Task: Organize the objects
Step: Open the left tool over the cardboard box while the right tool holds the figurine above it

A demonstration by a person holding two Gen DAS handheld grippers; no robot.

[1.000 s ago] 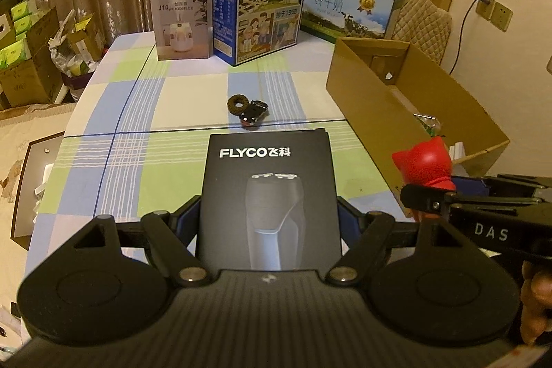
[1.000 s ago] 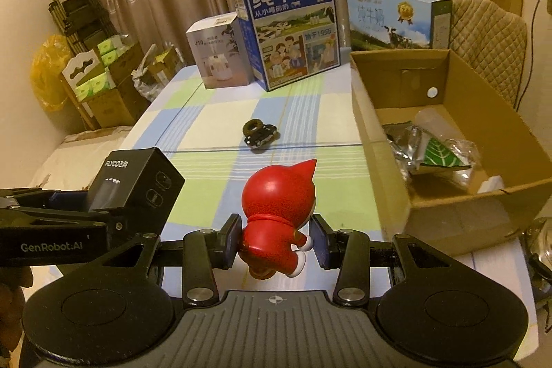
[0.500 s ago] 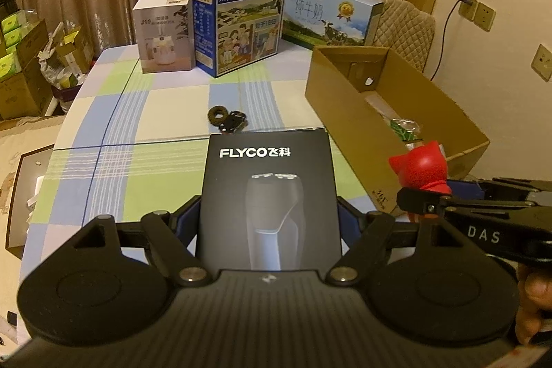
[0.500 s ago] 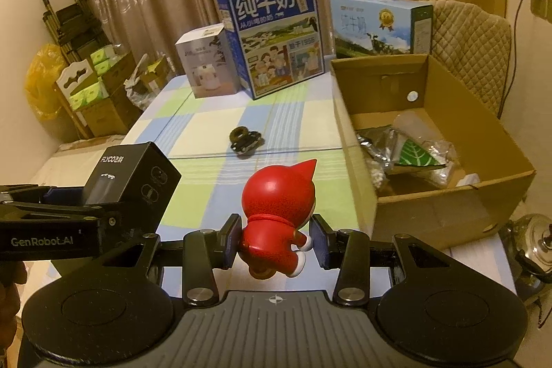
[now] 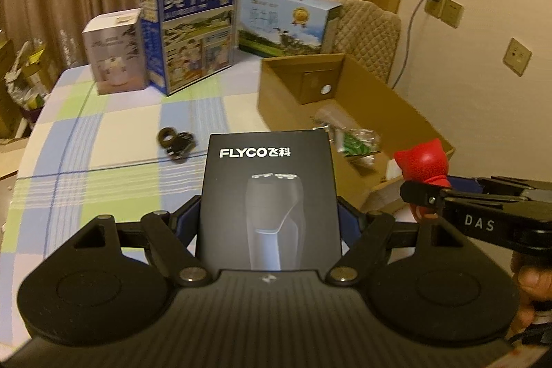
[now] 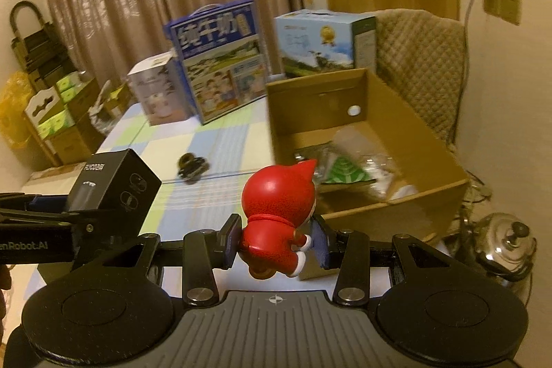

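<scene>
Tongs both loaded above the checked tabletop (image 5: pixel 103 168)
Left view: left tongs (image 5: pixel 269 212) clamp the black shaver box (image 5: pixel 270 195), with the open cardboard box (image 5: pixel 407 112) ahead on the right. Right view: right tongs (image 6: pixel 276 238) grip the red figurine (image 6: pixel 279 212) beside that cardboard box, while a small black object (image 6: pixel 193 165) lies on the tabletop

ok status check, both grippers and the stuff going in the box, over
Left gripper shut on black FLYCO box. Right gripper shut on red figurine. Both held short of the open cardboard box, packets already inside. Nothing in the way.
</scene>
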